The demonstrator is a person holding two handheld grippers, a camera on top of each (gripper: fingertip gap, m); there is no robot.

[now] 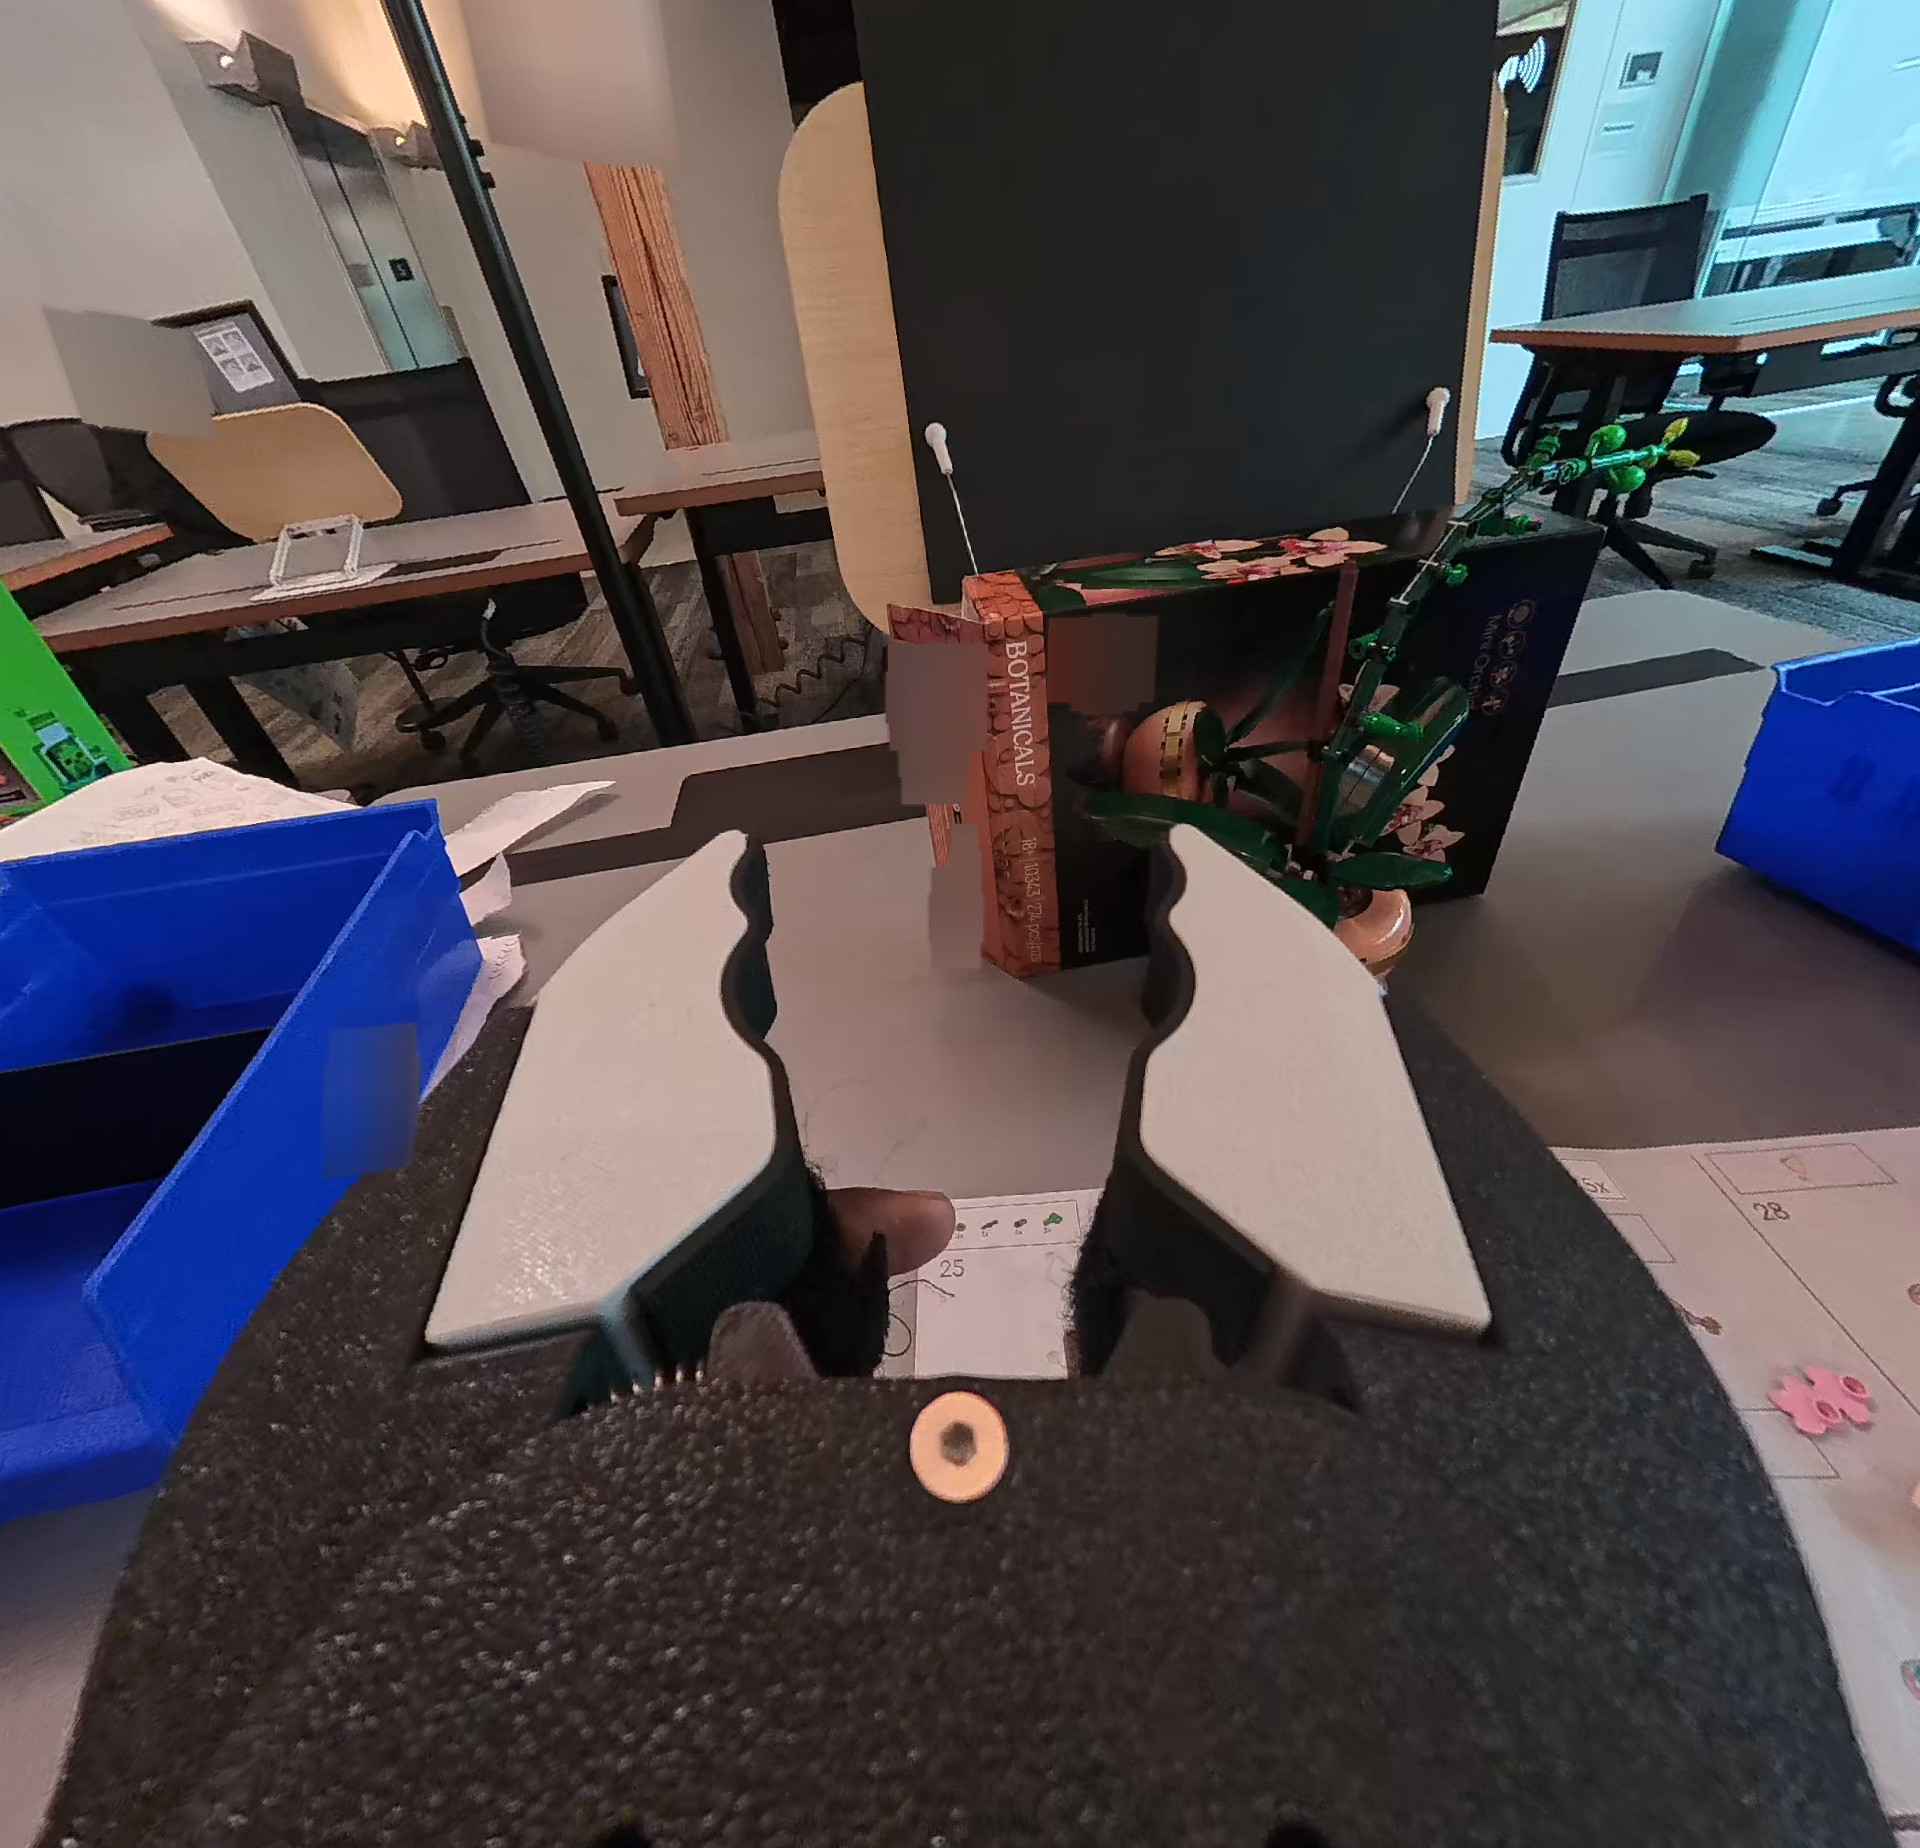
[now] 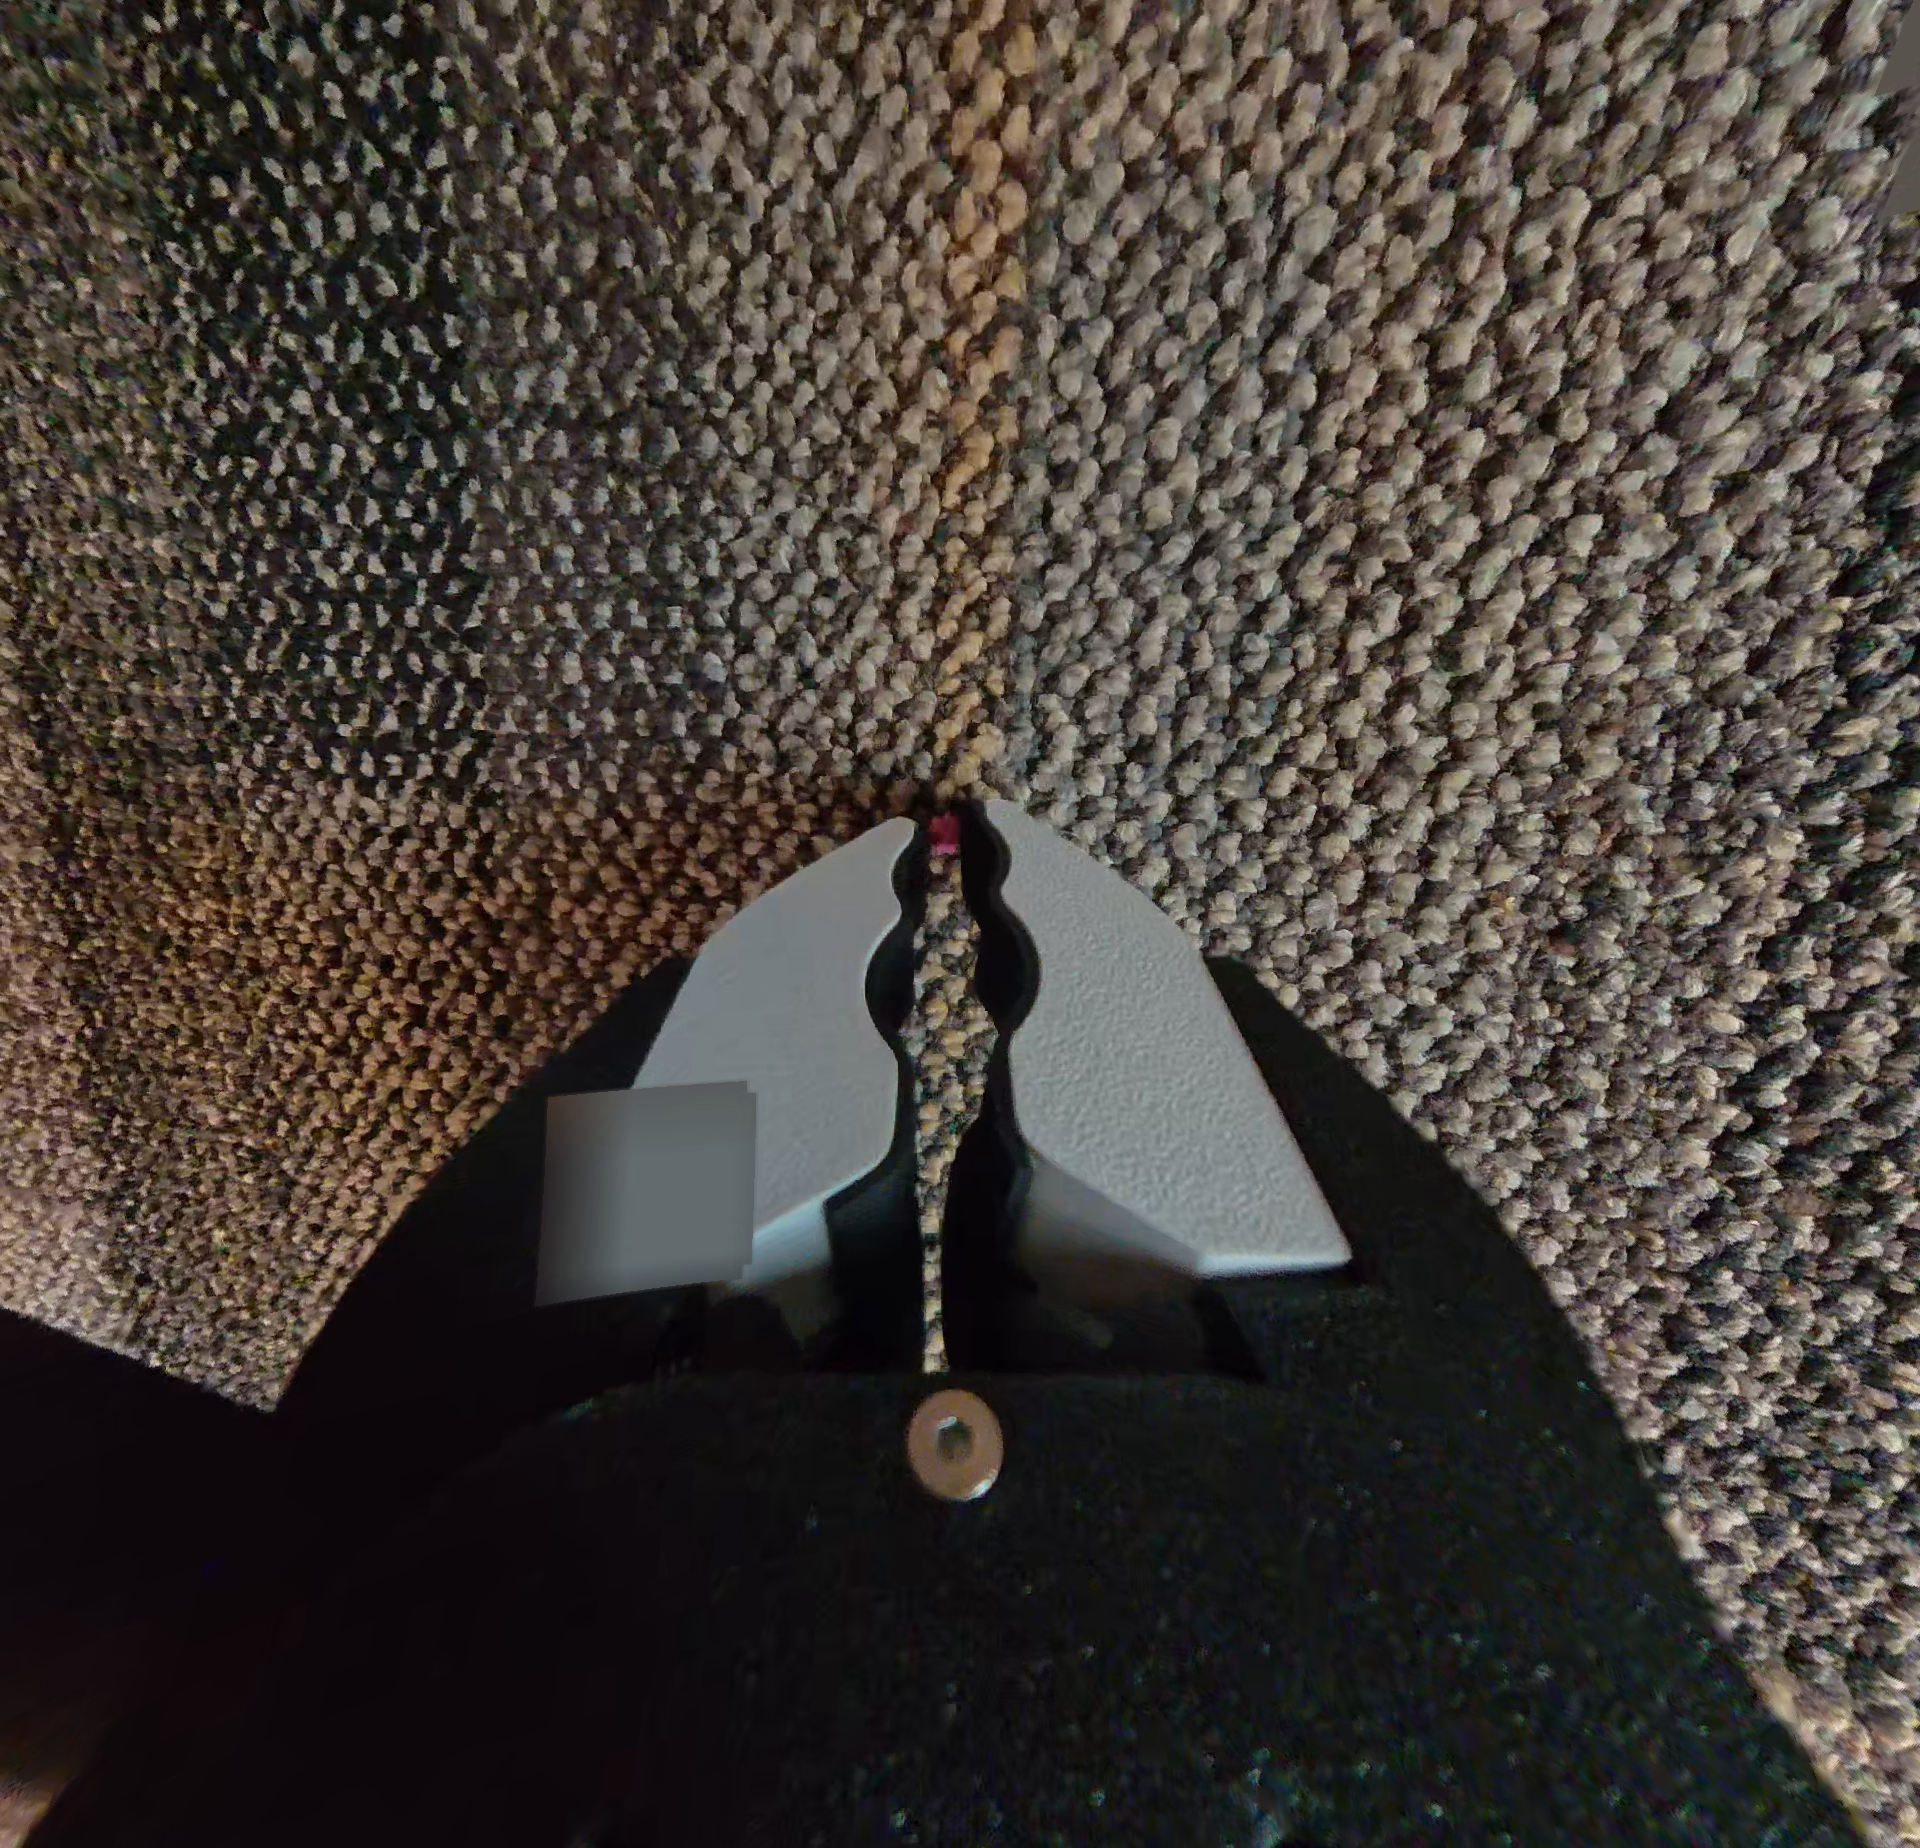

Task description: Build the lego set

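The right gripper points down at a speckled carpet. Its two fingers are almost together. Right at the tips sits a tiny pink piece, and both black pads look pressed on it. The tips are right down at the carpet. Past them there is only more carpet, with a tan stripe running away from the tips.

What could go wrong here? The pink piece is very small and only the very ends of the fingers have it. If the fingers twist or let go a little, it could pop out and hide in the bumpy carpet, where it would be hard to find.

The left gripper is over a grey table. Its fingers are wide apart and nothing is between them. Just under its near end lies an open paper booklet. A pink flower piece rests on the booklet, off to the gripper's right. A blue bin sits close on its left, with white paper scraps behind the bin. Another blue bin is farther off on its right. Straight ahead stands a dark box with flower pictures. A green brick plant in a peach pot stands just in front of that box, near the right fingertip. If this gripper swings right, it could knock the tall thin plant over.
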